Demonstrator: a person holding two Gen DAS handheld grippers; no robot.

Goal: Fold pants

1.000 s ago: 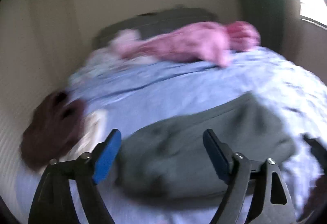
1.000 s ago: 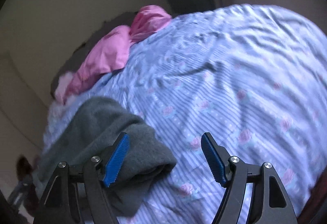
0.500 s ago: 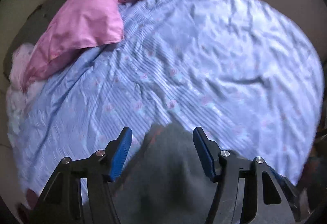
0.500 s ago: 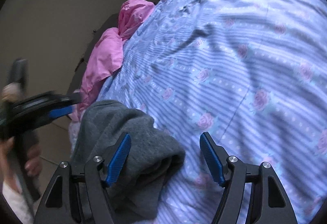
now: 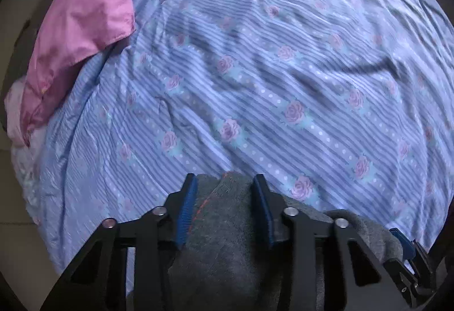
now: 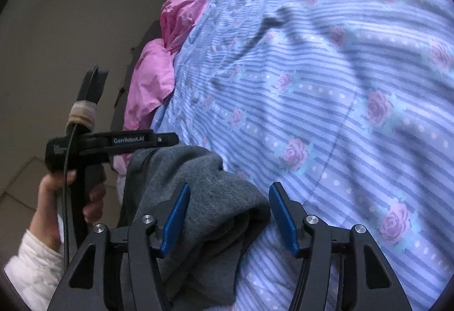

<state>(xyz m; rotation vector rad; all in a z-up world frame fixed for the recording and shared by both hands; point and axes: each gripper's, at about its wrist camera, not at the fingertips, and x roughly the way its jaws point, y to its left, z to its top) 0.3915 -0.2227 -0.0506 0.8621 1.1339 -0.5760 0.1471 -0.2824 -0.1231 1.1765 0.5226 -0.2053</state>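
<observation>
Gray pants [image 5: 227, 248] are sitting bunched at the near edge of the bed, on the striped floral sheet [image 5: 255, 90], mostly under and between both tools. Left gripper [image 5: 225, 209] is closing around a hump of the gray fabric, blue pads pressing both sides of it, so it is reading as clenched on the pants, though how firm the pinch is can't be told from this angle. Right gripper [image 6: 229, 214] is spread wide, released, with the rounded folded end of the pants [image 6: 204, 192] lying between the jaws nearer the left pad, not pinched. In the right wrist view the left gripper [image 6: 170, 139] is showing side-on, nose touching the top of the gray pile, with the hand [image 6: 68, 197] wrapping its handle. Long axis of the bundle seems to be running from near-left toward far-right across the bed edge, rounded end pointing into the bed; fabric is too lumped to say which end is the waistband. Left hand is nearer and already on the cloth; right needs to close next. Pink bedding [image 5: 82, 36] is lying well apart at the far left corner.
</observation>
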